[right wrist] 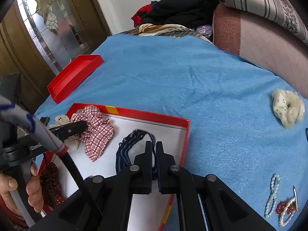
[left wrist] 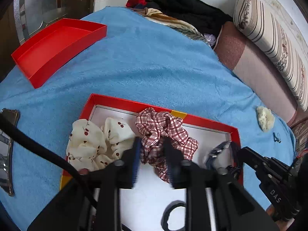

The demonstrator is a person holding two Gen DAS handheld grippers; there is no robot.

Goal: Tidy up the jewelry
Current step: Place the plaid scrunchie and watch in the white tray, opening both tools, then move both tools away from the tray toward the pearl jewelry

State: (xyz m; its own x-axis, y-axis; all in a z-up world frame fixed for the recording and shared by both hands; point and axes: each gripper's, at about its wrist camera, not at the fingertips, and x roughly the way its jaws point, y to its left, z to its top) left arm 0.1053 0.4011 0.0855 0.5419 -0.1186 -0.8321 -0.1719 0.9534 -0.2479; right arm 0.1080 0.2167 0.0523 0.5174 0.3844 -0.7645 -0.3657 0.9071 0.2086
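A red box (left wrist: 202, 122) with a white floor lies on the blue towel; it also shows in the right wrist view (right wrist: 150, 115). My left gripper (left wrist: 152, 142) is closed on the red-checked scrunchie (left wrist: 165, 129) inside the box, next to a cream cherry-print scrunchie (left wrist: 92, 140). My right gripper (right wrist: 155, 144) is shut on a blue striped hair band (right wrist: 125, 150) over the box's right side. A black hair tie (left wrist: 173, 217) lies on the box floor. A cream dotted scrunchie (right wrist: 287, 109), a pearl clip (right wrist: 272, 194) and a red-and-pearl clip (right wrist: 286, 209) lie on the towel.
The red box lid (left wrist: 55, 48) lies open side up at the far left of the towel (left wrist: 144, 61). Clothes (left wrist: 182, 7) are piled at the back. A striped cushion (left wrist: 273, 38) lies along the right. A phone (left wrist: 7, 150) lies at the left edge.
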